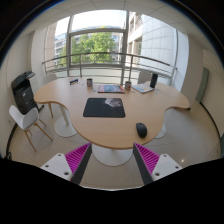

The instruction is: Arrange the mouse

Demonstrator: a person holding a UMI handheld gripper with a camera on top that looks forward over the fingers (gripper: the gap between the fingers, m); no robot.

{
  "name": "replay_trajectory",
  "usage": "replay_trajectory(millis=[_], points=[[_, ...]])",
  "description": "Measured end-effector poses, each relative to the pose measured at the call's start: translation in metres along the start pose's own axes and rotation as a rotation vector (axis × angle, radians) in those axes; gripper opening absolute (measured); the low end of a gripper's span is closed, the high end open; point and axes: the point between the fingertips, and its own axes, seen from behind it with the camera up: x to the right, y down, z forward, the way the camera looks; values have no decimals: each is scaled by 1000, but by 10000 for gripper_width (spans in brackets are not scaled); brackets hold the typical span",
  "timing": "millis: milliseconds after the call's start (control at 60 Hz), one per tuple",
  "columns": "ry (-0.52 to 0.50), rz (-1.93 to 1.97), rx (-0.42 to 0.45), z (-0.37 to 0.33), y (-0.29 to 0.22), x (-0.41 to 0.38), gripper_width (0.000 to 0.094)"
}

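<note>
A dark mouse (141, 130) lies on the round light wooden table (70, 105), to the right of a black mouse mat (104, 107) and near the table's front edge. My gripper (112, 160) is open and empty, well short of the table and above the floor. Its pink pads (76, 157) stand wide apart. The mouse is beyond the fingers, a little to the right of the right one.
A white-legged chair (26, 117) stands at the table's left, with a black device (24, 90) on the table edge behind it. A book (110, 88), cups and a laptop (147, 82) sit at the table's far side. Large windows lie beyond.
</note>
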Motion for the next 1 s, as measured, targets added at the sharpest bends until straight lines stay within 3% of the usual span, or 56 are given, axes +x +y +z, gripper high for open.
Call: replay_trajectory(millis=[217, 483, 800, 917, 1000], points=[[49, 25, -58, 29, 36, 43, 843], [138, 56, -50, 161, 47, 150, 843], [67, 39, -34, 308, 19, 182, 830], [27, 52, -57, 327, 23, 182, 741], [2, 66, -41, 329, 20, 178, 541]])
